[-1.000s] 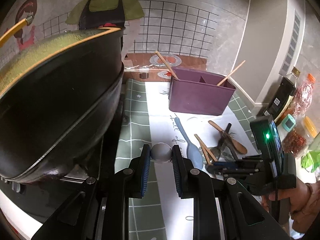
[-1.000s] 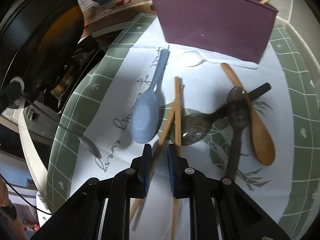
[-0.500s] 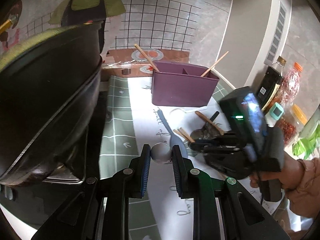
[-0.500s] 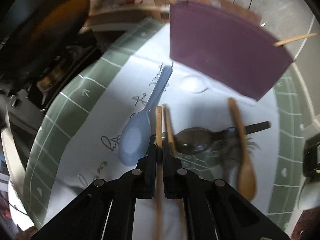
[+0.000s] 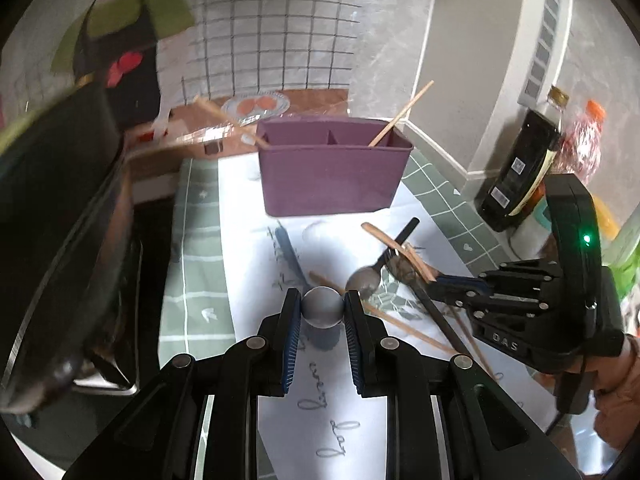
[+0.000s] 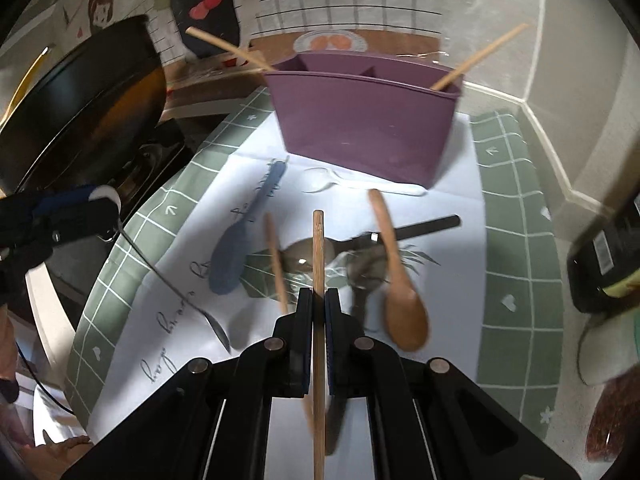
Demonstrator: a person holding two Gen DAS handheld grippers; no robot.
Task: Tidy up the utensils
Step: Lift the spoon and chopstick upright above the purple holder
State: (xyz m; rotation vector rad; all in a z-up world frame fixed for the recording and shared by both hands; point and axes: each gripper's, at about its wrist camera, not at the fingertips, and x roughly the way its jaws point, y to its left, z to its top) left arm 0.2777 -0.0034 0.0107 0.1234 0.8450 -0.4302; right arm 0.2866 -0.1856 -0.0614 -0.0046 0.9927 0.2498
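A purple utensil holder (image 6: 368, 120) stands at the back of the white mat, also in the left wrist view (image 5: 332, 168), with a chopstick (image 6: 476, 60) leaning in each end. My right gripper (image 6: 319, 296) is shut on a wooden chopstick (image 6: 318, 256), lifted above the mat. My left gripper (image 5: 322, 308) is shut on a metal spoon (image 5: 322, 312); from the right wrist view its handle (image 6: 160, 272) slants down to the mat. On the mat lie a blue spoon (image 6: 232, 256), a wooden spoon (image 6: 400, 300), a white spoon (image 6: 344, 182), a second chopstick (image 6: 276, 260) and dark utensils (image 6: 360, 248).
A black wok (image 6: 80, 120) sits on the stove at the left, close to my left gripper. A dark bottle (image 5: 520, 172) and snack jars stand at the right by the wall. A green checked cloth (image 6: 516, 240) lies under the white mat.
My right gripper closed on one chopstick and lifted it off the mat toward the holder. My left gripper kept the metal spoon and swung right, away from the wok.
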